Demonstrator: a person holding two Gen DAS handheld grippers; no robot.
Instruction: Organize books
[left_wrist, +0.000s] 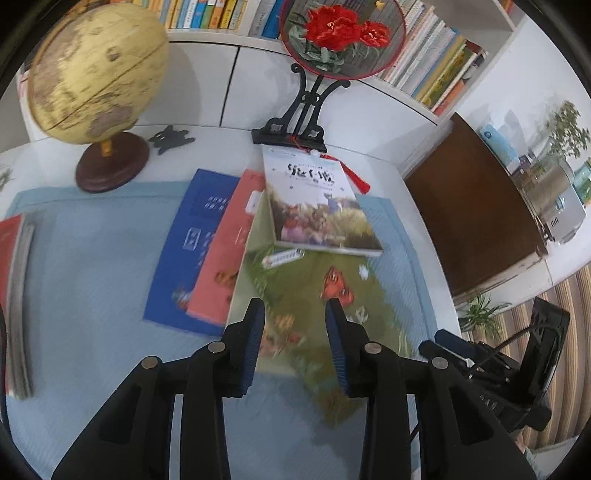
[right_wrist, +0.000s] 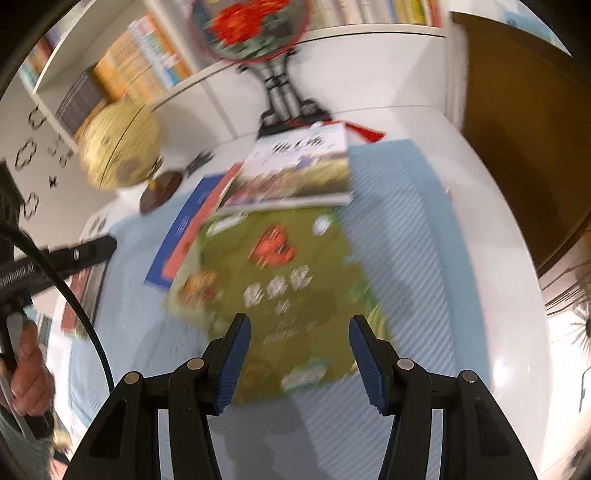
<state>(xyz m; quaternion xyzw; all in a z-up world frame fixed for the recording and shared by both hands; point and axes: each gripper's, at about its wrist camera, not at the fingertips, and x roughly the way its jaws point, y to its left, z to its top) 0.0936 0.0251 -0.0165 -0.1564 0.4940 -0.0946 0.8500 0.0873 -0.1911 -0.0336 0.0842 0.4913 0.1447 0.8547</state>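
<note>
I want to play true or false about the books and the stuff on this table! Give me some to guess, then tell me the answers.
1. A blue book lies under a pink book. True.
2. The globe is lying on its side on the floor. False: it stands on its round base on the table.
3. The left claw is squeezing a book. False: it is open, with nothing pinched.
4. A smaller picture book lies on the far end of the big green book. True.
5. The right claw is open above the big green book. True.
6. The round fan with the flower is blue. False: the flower is red.
</note>
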